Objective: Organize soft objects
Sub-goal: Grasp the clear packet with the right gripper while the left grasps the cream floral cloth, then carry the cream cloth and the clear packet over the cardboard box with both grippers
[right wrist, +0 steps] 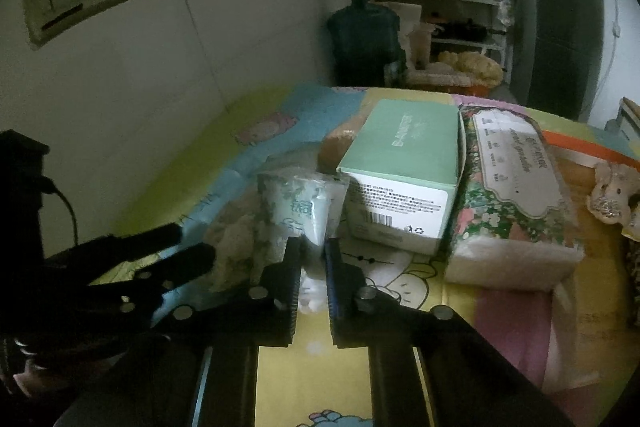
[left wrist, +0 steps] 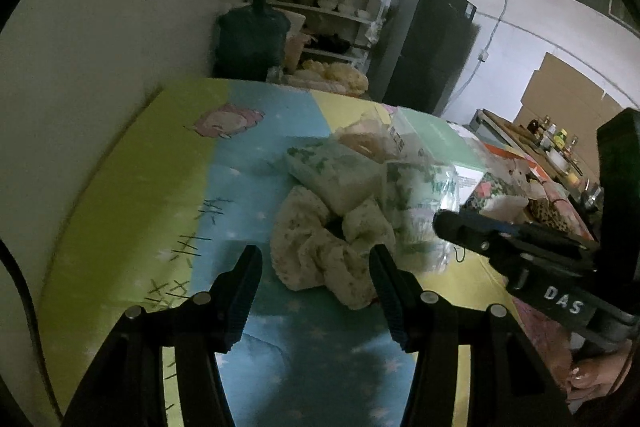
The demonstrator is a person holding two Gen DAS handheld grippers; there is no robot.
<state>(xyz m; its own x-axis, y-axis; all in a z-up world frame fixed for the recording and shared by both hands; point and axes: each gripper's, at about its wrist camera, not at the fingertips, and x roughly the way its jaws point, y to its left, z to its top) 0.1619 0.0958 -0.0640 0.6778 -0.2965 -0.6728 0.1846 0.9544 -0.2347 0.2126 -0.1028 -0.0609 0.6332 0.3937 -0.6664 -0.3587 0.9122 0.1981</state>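
Covering nearly the whole surface, the cartoon-print mat (left wrist: 256, 155) in green, blue and yellow carries a loose heap of goods pushed toward its far side. Largest among them is the floral pack of tissues (right wrist: 516, 203), lying flat just right of the mint-green box (right wrist: 404, 167), which leans against it. Left of the box stands the small plastic-wrapped pack (right wrist: 300, 203) with a green leaf print, and beside that, nearest the wall side, sits the crumpled cream cloth (left wrist: 320, 251), slumped in folds. The right gripper (right wrist: 312, 263) has its jaws drawn nearly together on the lower edge of the wrapped pack; the film appears pinched between the pads, though how much of the pack itself is caught is hard to tell. The left gripper (left wrist: 316, 267) hangs over the cloth with its jaws spread, one finger each side of the bundle, nothing pressed yet. The risk, as I judge it, lies in that thin bite: slick wrapping held only at a corner may slide free or tear as the pack lifts, and the pack leans on the box, so dragging it could topple the box. The cloth may also snag and trail along.
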